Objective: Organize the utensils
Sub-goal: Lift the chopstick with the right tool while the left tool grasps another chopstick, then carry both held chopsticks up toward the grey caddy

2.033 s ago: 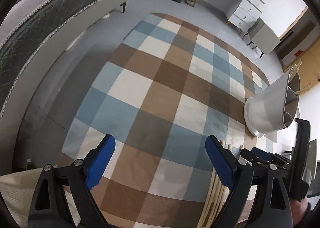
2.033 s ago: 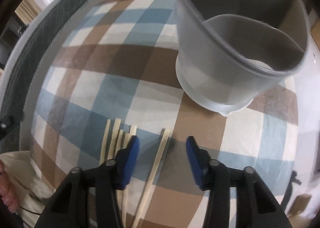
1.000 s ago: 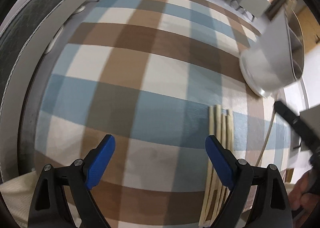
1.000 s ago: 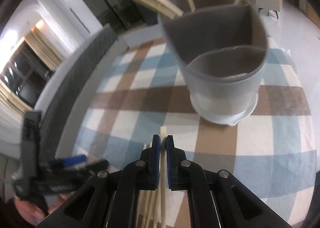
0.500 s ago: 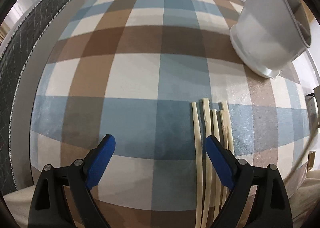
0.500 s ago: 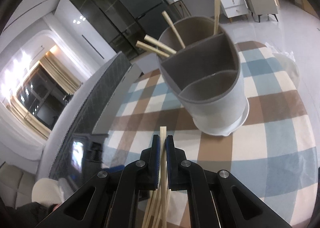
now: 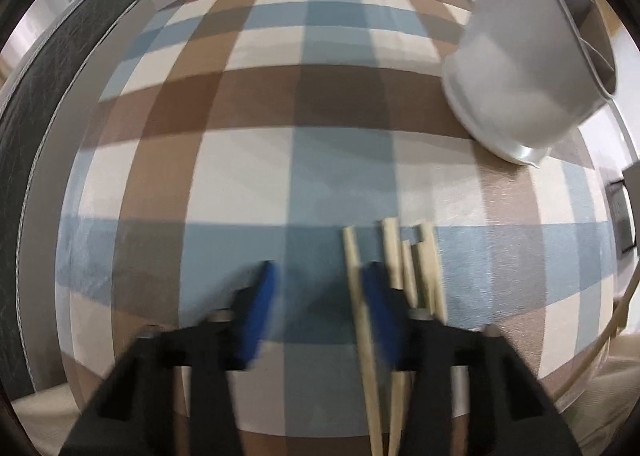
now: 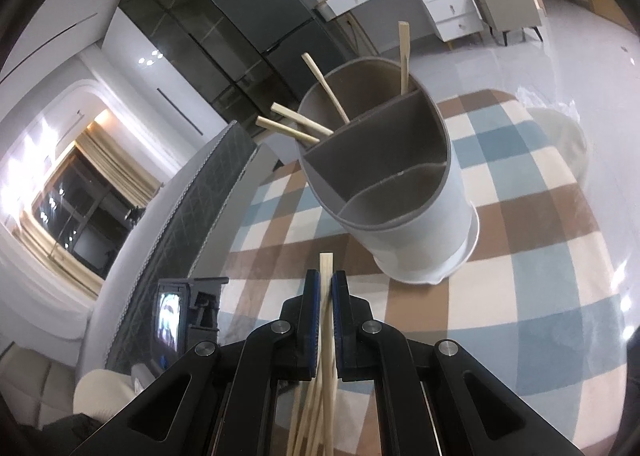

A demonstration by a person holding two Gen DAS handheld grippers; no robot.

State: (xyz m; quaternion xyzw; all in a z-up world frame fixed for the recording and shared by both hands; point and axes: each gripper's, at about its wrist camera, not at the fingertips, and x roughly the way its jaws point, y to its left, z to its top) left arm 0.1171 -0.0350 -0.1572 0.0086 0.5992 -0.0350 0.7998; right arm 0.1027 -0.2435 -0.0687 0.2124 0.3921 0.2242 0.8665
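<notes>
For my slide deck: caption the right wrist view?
Right gripper holds a chopstick before the divided holder on a checked cloth.

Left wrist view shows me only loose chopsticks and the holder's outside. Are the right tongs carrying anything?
Observer: Yes, the right tongs are shut on one chopstick, tip toward the holder.
Operator: Anything inside the holder?
Observer: Four chopsticks lean in its far compartment.
Operator: And the other sections?
Observer: The two nearer compartments show no sticks.
</notes>
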